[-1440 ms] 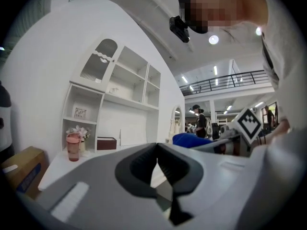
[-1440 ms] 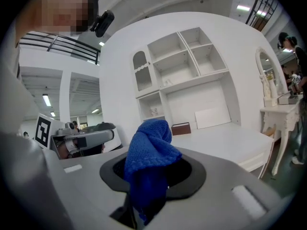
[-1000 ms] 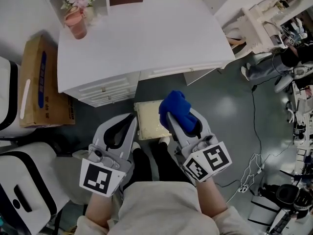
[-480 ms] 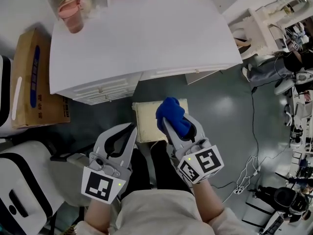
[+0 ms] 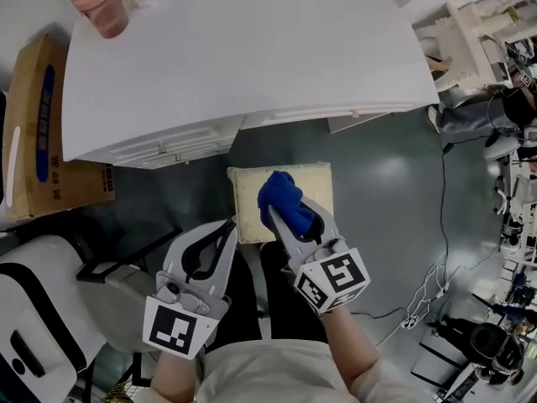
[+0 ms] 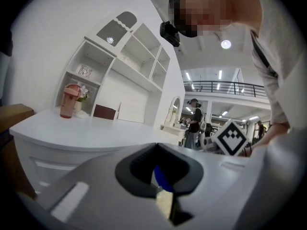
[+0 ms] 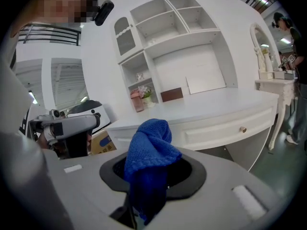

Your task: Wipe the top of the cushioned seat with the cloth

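The cushioned seat (image 5: 315, 183) is a cream square pad on the grey floor, just in front of the white desk. In the head view a bunched blue cloth (image 5: 279, 196) hangs over the middle-left of the seat. My right gripper (image 5: 284, 215) is shut on it. In the right gripper view the cloth (image 7: 149, 157) spills up and over the jaws and hides the fingertips. My left gripper (image 5: 227, 227) is to the left of the seat's near corner, jaws together and holding nothing. Through its narrow slit in the left gripper view I see a sliver of blue cloth (image 6: 158, 178).
The white desk (image 5: 235, 49) with drawers stands beyond the seat, with a pink cup (image 5: 99, 7) at its far left. A cardboard box (image 5: 38, 133) and a white-and-black seat (image 5: 42, 309) are on the left. Cables (image 5: 428, 284) and white furniture (image 5: 478, 32) lie to the right.
My right gripper has carried the cloth from the seat's right edge to over its middle. More of the seat shows. The left gripper keeps its place beside it.
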The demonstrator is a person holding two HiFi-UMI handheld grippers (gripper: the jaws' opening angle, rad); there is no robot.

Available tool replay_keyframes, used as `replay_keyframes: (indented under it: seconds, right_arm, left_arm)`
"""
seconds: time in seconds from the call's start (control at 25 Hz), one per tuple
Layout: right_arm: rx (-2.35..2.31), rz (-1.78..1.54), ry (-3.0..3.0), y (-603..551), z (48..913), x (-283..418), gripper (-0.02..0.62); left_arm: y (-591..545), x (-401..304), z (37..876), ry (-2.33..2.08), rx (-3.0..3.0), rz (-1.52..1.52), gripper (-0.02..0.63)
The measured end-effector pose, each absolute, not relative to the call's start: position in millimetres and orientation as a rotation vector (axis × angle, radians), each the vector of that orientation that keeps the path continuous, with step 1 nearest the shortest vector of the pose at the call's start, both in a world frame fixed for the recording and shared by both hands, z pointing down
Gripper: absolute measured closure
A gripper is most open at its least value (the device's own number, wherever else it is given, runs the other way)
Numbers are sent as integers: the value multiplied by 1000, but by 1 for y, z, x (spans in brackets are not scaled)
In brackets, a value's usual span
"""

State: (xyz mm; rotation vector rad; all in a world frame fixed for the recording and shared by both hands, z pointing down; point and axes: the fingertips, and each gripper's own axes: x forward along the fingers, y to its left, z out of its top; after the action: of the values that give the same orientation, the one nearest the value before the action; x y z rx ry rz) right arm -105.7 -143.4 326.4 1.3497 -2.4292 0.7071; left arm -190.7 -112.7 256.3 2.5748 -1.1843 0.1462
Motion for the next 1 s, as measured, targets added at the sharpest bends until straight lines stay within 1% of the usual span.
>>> replay_keyframes:
  seconds: [1.0]
  right_arm:
    - [1212, 873, -2317, -152, 507, -109, 456]
  left_arm:
    - [-117, -182, 329, -1250, 2532, 177, 607]
